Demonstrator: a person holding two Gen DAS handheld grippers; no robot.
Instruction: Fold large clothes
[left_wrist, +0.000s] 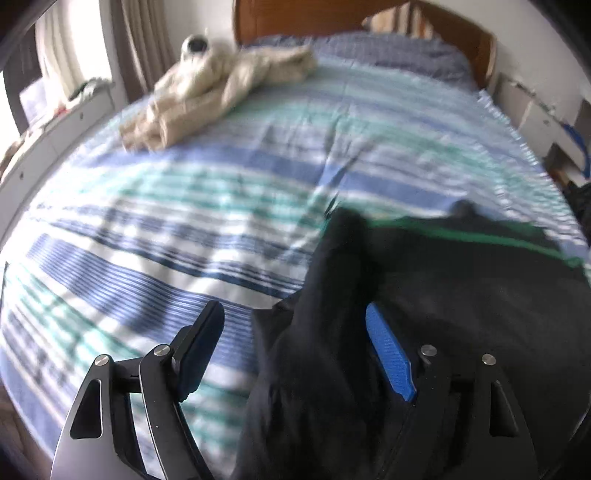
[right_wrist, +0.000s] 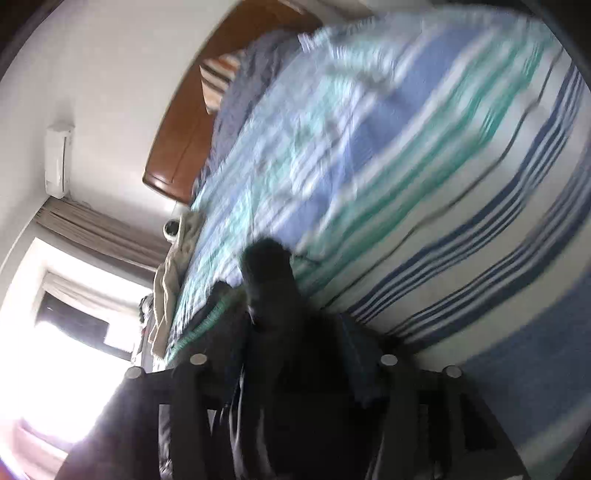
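Left tongs (left_wrist: 295, 350) spread apart over the black garment (left_wrist: 424, 295), a limp, matte, creased heap with a thin green trim, dropped at the bed's (left_wrist: 221, 177) near edge for folding. Right tongs (right_wrist: 291, 373) too dark and blurred to read, cloth bunched between them. Cream garment (left_wrist: 218, 88) crumpled near the headboard corner.

Matt black cloth garment (left_wrist: 424, 295), striped woven bedcover (left_wrist: 221, 192), glossy wooden headboard (left_wrist: 295, 18), cream knit (left_wrist: 221, 81).
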